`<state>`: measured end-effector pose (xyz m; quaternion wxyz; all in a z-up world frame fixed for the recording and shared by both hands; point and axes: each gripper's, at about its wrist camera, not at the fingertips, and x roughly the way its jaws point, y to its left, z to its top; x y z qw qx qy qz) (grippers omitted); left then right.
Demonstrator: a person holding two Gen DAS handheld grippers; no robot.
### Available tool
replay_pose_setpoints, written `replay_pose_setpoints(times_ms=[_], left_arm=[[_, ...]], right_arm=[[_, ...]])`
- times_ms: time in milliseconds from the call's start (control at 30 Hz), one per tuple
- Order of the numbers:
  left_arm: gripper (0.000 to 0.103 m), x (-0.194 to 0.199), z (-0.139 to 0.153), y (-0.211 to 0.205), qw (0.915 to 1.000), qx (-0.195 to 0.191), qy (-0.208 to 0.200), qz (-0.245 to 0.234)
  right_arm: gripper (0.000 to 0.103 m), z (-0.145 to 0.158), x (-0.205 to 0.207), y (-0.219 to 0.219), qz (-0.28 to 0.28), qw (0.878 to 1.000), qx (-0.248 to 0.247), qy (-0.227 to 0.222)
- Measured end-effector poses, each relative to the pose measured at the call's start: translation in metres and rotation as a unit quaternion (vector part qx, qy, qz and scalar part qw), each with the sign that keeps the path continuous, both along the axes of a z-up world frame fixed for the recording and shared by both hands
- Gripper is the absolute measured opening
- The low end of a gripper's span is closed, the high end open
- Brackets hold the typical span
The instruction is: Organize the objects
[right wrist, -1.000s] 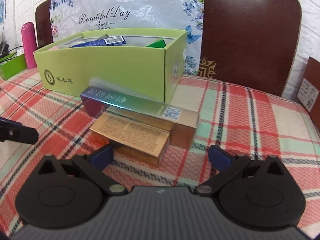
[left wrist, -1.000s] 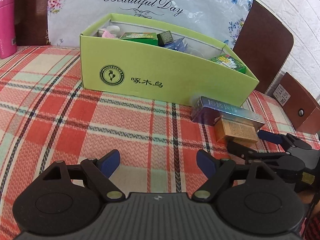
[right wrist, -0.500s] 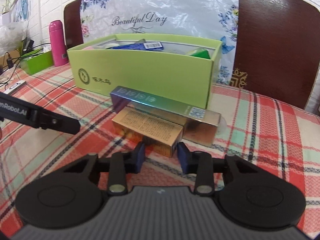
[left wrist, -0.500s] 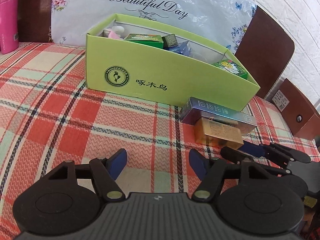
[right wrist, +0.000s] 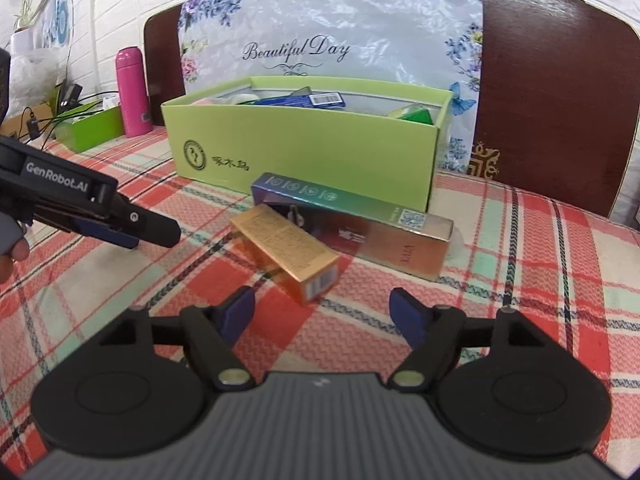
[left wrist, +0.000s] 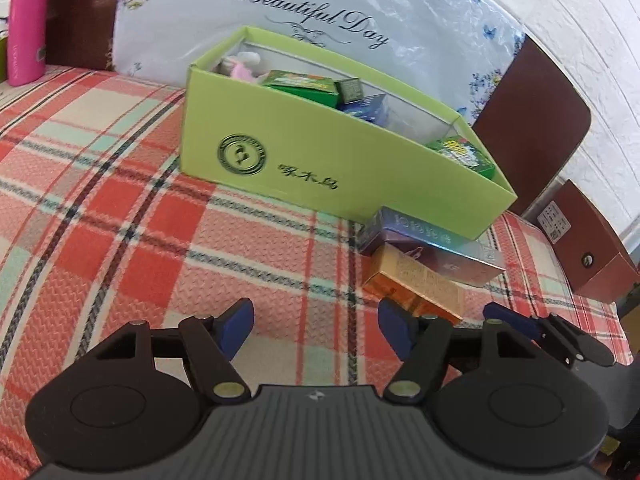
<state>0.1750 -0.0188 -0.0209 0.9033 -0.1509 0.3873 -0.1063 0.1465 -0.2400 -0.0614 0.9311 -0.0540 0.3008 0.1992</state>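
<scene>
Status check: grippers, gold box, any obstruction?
Left gripper open, empty. Right gripper just reopened, empty. Gold box on tablecloth, against iridescent box. Nothing blocking.

"Beautiful Day" on floral bag (right wrist: pixel 332 20); "GenRobot.AI" on left gripper (right wrist: pixel 132 232).

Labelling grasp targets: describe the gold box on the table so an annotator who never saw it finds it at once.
Find the big lime-green open box on the plaid tablecloth. Two cartons lie in front of it. The gold box is the shorter, nearer one, angled against the long iridescent blue-green carton; its copper-gold faces carry fine print.
</scene>
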Motion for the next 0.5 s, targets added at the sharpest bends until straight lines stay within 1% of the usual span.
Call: replay_pose_setpoints(times_ms=[200,300,367,400,433,467,500], left_arm=[[0.072,0.011,0.012,-0.01,1.0,-0.005,-0.005,-0.005],[0.074,0.021,0.023,-0.018,0.9995,0.005,-0.024,-0.017],[0.077,0.029,0.029,-0.026,0.9988,0.017,-0.038,-0.026],[0.077,0.033,0.031,-0.03,0.9985,0.022,-0.042,-0.028],[0.077,0.037,0.033,-0.033,0.9982,0.024,-0.044,-0.031],[0.077,0.042,0.036,-0.037,0.9979,0.024,-0.047,-0.038],[0.077,0.046,0.038,-0.04,0.9975,0.023,-0.05,-0.044]], right_arm=[[0.074,0.002,0.012,0.01,0.02,1.0,-0.015,-0.018],[0.073,0.001,0.016,0.018,0.032,0.999,-0.009,-0.014],[0.073,0.0,0.017,0.023,0.042,0.999,-0.015,-0.014],[0.063,-0.001,0.017,0.025,0.046,0.999,-0.019,-0.013],[0.057,-0.002,0.017,0.027,0.048,0.999,-0.021,-0.01],[0.041,-0.002,0.017,0.028,0.047,0.999,-0.024,-0.007],[0.04,-0.002,0.017,0.028,0.05,0.999,-0.02,-0.002]])
